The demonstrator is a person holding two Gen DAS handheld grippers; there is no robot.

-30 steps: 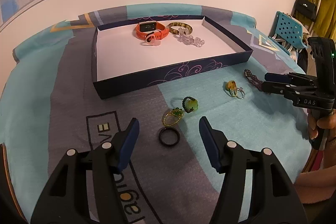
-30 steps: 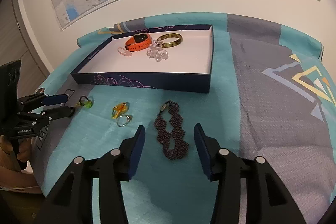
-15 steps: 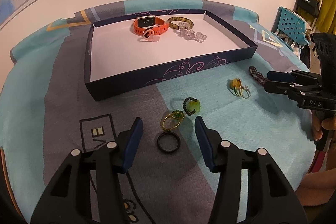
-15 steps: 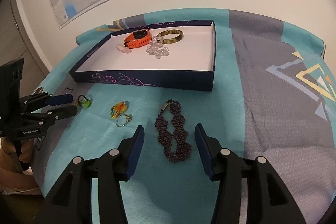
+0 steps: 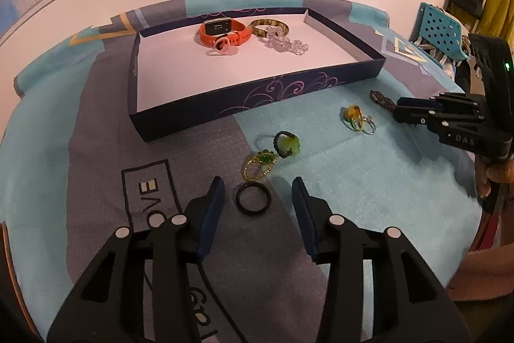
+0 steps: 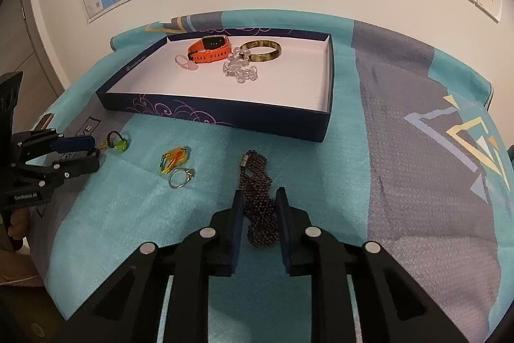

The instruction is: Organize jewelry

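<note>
While four pieces are already laid in the dark blue box (image 6: 324, 124), the sorting is judged to be a little under half done. An orange watch (image 6: 210, 51), a brown bangle (image 6: 261, 51), a clear bead bracelet (image 6: 239, 69) and a small pink piece (image 6: 185, 62) are seen together at the far end of the box.

Five pieces are left on the blue and grey cloth (image 6: 417, 169), in front of the box. A black ring (image 5: 253, 199) is framed between the fingers of the left gripper (image 5: 257, 198), whose jaws are closing at middling width; the ring is not yet touched by either pad. Just beyond it lie a gold ring with green stones (image 5: 258, 164) and a ring with a big green bead (image 5: 287, 144), almost touching each other. Further towards the right hand, a yellow ring (image 6: 175, 159) and a silver ring (image 6: 180, 177) are found side by side.

The dark bead bracelet (image 6: 258, 182) is bunched between the fingers of the right gripper (image 6: 258, 201), whose jaws are closing and now stand narrow. The beads appear to be pressed from both sides, though the bracelet is still resting on the cloth and has not been lifted.
</note>
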